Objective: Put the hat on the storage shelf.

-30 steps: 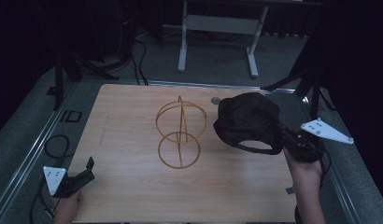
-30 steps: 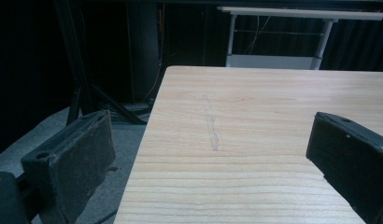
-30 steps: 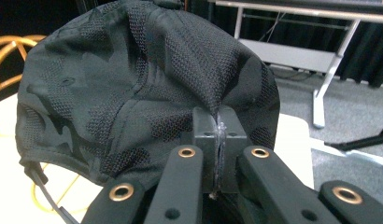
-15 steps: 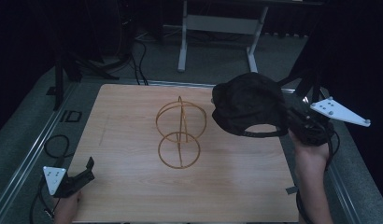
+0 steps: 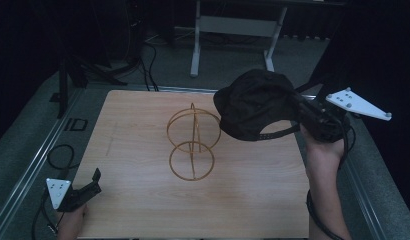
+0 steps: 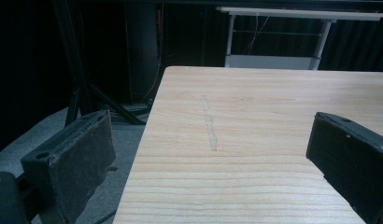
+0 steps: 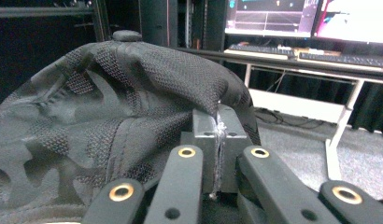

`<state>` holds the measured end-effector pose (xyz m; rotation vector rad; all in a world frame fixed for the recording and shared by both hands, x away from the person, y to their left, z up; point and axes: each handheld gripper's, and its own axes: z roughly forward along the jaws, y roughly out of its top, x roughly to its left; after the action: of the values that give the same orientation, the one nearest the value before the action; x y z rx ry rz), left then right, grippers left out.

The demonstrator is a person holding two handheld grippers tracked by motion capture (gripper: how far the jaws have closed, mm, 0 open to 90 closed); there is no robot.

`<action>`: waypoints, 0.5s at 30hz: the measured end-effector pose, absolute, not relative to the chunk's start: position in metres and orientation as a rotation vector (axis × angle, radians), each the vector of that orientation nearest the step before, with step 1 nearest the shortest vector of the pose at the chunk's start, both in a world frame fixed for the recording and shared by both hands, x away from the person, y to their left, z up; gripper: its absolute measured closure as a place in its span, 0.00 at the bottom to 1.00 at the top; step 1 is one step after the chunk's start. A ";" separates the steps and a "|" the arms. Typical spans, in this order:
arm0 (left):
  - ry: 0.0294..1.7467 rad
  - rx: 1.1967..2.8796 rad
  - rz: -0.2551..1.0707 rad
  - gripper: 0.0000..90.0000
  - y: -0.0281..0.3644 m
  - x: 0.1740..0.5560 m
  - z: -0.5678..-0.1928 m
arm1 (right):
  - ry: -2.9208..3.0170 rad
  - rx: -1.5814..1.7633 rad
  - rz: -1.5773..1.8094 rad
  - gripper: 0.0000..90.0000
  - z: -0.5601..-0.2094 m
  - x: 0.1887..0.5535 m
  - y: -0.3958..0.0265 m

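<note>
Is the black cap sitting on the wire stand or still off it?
Off it. The black cap hangs from the right hand-held gripper, beside the wire stand.

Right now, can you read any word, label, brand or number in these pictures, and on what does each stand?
No text can be read.
Black cap, held in the right gripper: no logo or label shows.
Monitors behind, right gripper view: bright content, too blurred to read.
Keyboards below them: keys too small to read.
Wire stand, table, left gripper: no markings.
</note>
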<state>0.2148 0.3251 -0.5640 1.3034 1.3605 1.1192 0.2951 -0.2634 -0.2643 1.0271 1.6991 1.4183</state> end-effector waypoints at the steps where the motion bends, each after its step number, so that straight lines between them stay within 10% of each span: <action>1: 1.360 1.303 1.120 0.02 0.325 0.215 -0.564 | 1.693 1.025 1.424 0.99 -0.262 0.295 -0.263; 15: 1.360 1.305 1.119 0.02 0.325 0.215 -0.564 | 1.704 0.970 1.524 0.99 -0.244 0.300 -0.231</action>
<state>0.2149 0.3251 -0.5640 1.3050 1.3598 1.1188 0.3000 -0.2306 -0.2437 0.9699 1.7038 1.5240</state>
